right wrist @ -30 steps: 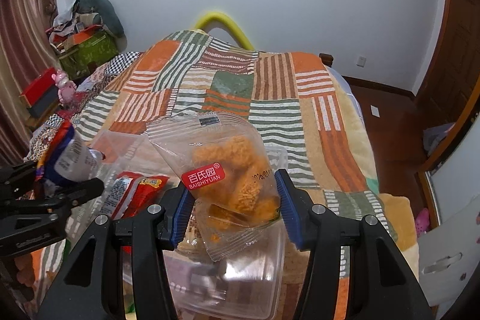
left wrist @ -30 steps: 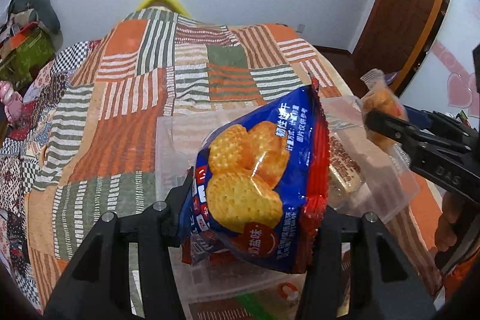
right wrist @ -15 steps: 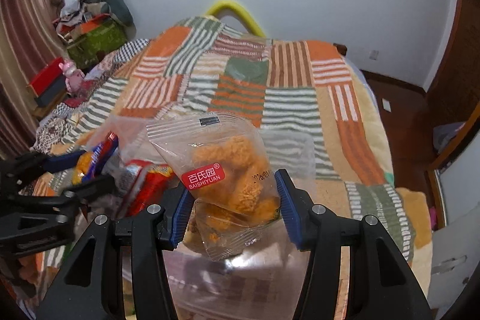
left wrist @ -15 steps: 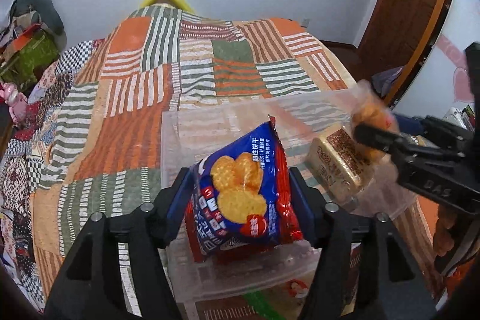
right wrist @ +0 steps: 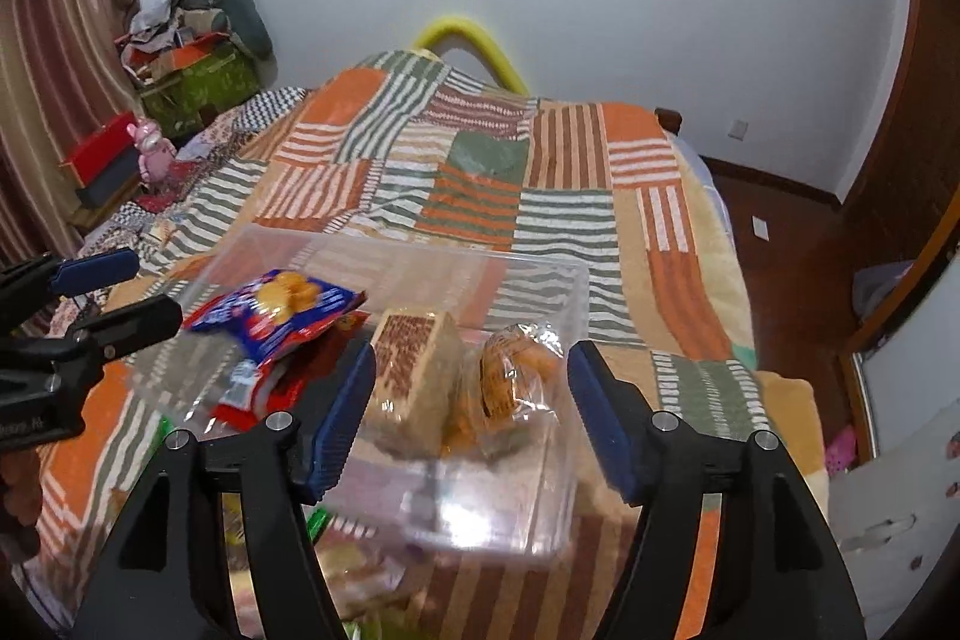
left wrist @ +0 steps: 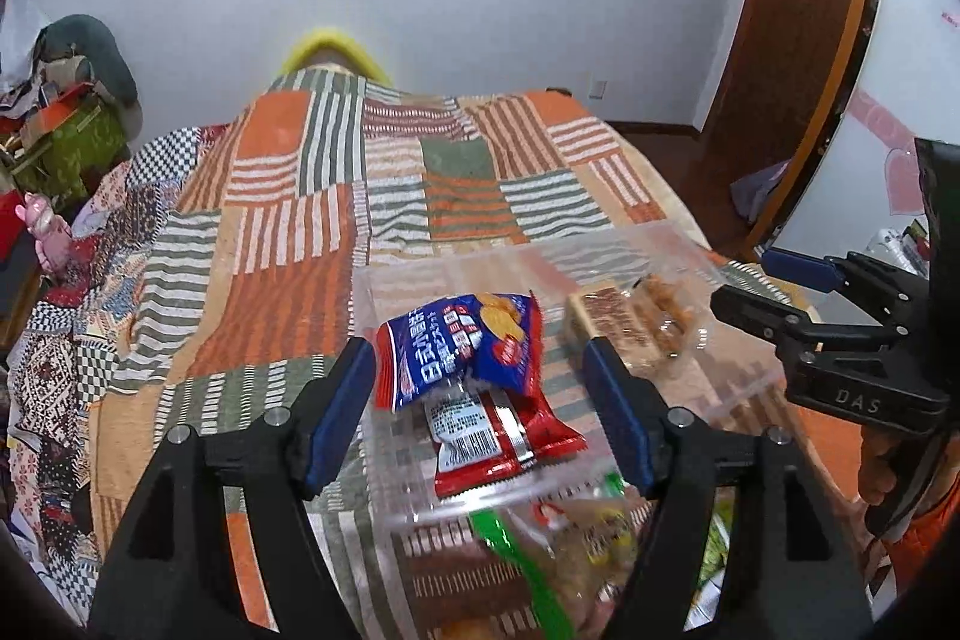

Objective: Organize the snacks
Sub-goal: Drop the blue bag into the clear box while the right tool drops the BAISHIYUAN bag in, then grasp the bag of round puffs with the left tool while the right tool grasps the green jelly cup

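Observation:
A clear plastic box [left wrist: 420, 274] [right wrist: 528, 280] sits on the patchwork bed. Inside lie a blue cracker pack [left wrist: 462, 340] [right wrist: 288, 310] on top of a red pack [left wrist: 510, 436] [right wrist: 252, 394], a brown wafer block [left wrist: 606, 322] [right wrist: 414, 358] and a clear bag of orange puffs [left wrist: 666, 304] [right wrist: 510, 376]. My left gripper [left wrist: 480, 400] hangs above the blue pack with its jaws opening, the pads clear of it. My right gripper [right wrist: 471, 412] hovers over the puff bag and wafer, jaws opening, nothing touching the pads.
More loose snack packs [left wrist: 540, 550] lie on the bed in front of the box. The striped quilt [left wrist: 300, 232] stretches beyond it. Clutter and a pink toy [right wrist: 150, 148] stand at the left; a wooden door [left wrist: 792, 40] is at the right.
Both grippers let go: the blue cracker pack dropped from the left jaws into the box and the puff bag dropped from the right jaws. Both grippers opened and drew back upward.

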Demonstrator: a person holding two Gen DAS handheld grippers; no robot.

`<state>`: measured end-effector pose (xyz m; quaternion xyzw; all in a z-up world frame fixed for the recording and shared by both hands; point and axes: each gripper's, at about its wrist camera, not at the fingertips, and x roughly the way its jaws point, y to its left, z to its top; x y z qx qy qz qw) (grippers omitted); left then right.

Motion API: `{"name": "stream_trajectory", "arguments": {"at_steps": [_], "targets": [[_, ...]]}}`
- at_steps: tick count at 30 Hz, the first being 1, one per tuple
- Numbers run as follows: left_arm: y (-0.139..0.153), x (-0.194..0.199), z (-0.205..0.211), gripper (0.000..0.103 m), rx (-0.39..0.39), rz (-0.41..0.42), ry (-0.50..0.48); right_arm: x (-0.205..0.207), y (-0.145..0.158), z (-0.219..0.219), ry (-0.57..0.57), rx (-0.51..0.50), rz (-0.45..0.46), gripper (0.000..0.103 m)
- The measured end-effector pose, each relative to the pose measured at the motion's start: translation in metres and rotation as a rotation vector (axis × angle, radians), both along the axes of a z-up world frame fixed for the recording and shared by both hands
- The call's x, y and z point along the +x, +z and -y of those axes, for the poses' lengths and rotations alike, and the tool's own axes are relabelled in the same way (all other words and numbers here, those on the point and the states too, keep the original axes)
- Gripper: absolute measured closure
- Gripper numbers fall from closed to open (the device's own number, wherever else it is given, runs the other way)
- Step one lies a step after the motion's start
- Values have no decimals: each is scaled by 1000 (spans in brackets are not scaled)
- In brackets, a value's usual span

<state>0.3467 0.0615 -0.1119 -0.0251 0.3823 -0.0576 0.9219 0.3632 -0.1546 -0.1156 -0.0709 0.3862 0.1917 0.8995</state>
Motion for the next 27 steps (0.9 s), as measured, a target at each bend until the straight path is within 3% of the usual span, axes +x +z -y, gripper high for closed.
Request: {"name": "stream_trajectory", "arguments": {"at_steps": [7, 12, 18, 27], "targets": [[24, -42, -5, 21, 26, 64, 5, -31, 20, 12, 13, 48, 32, 35], [22, -71, -7, 16, 43, 68, -3, -54, 24, 17, 17, 61, 46, 34], [1, -98, -10, 14, 66, 21, -11, -77, 20, 18, 19, 69, 39, 34], [-52, -115, -11, 14, 27, -107, -1, -89, -20, 20, -8, 76, -80, 34]]}}
